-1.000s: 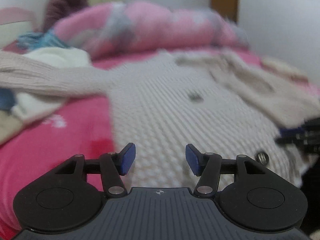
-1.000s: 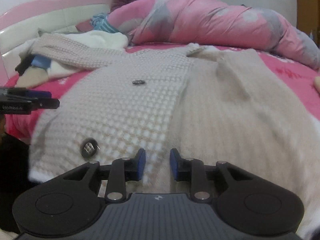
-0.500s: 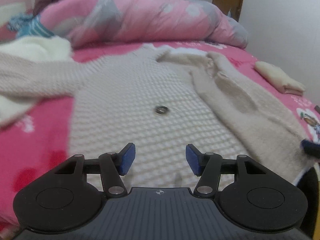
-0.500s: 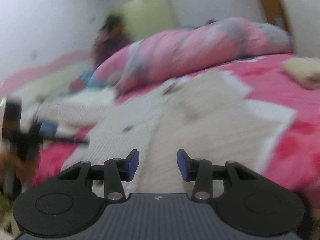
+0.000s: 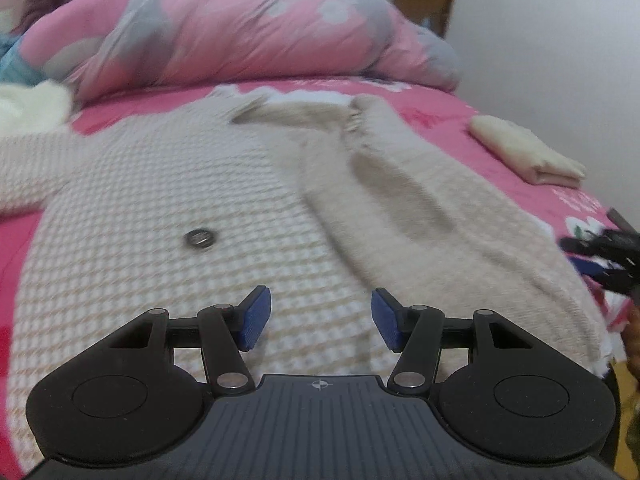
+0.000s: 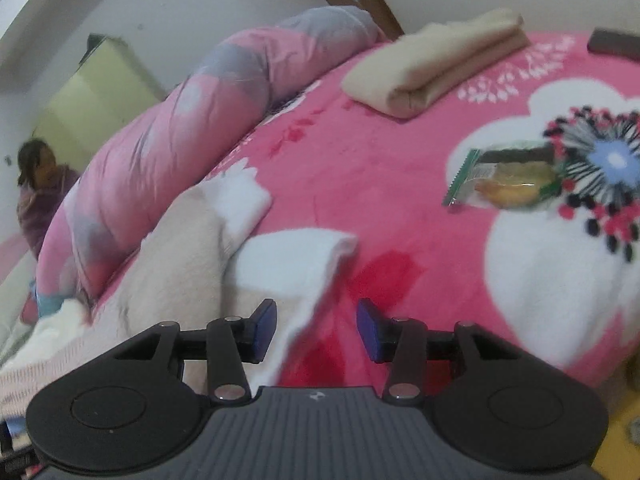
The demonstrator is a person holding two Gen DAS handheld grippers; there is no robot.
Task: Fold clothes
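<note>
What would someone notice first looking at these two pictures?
A cream knitted cardigan lies spread across the pink bedspread, with a rolled pink quilt behind it. A folded beige garment and a wrapped snack lie on the bedspread to the right.

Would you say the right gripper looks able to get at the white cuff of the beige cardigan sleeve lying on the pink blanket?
Probably yes: the right gripper is open, and the white cuff lies uncovered just ahead of it on the pink blanket.
</note>
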